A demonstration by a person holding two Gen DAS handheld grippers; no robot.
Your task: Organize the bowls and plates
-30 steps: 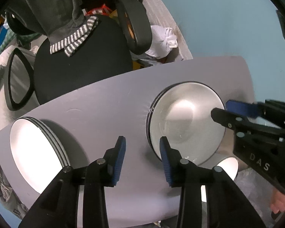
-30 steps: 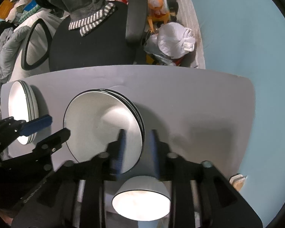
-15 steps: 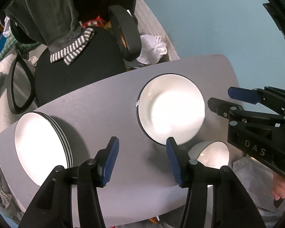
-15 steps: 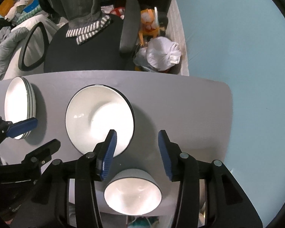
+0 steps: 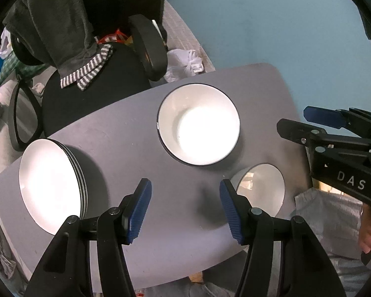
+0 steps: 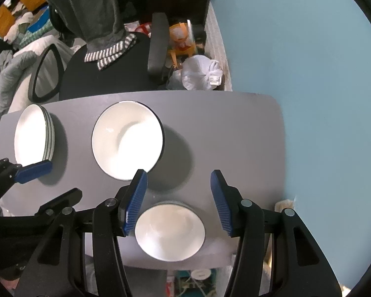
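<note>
A grey table point(image 6: 235, 133) with rounded corners carries all the crockery. At its left end sits a stack of plates point(image 6: 33, 133), white with dark rims, several high. Near the middle of the table stands a wide white bowl point(image 6: 127, 139) with a dark rim; the left wrist view shows more rims nested under its edge, though how many cannot be counted. A smaller white bowl point(image 6: 169, 231) stands alone close to the near edge, apart from the wide bowl. All three groups rest flat on the tabletop and none touches another.

The left gripper point(image 5: 183, 206) hangs above bare tabletop between the stack of plates and the smaller bowl. Its blue pads point(image 5: 138, 210) stand apart and are spreading wider, with nothing between them. The right gripper point(image 6: 178, 201) points down over the smaller bowl, which shows in the gap below its pads; the jaws are likewise spreading and hold nothing. Each gripper appears at the edge of the other's view, clear of the crockery. Part of a hand point(image 5: 369, 232) shows beneath the right gripper's body.

Beyond the table's far edge stands a black office chair point(image 6: 106, 74) with a grey garment point(image 6: 94, 12) draped over its back. A white bag point(image 6: 200, 73) lies beside the chair, against a blue wall point(image 6: 296, 49).
</note>
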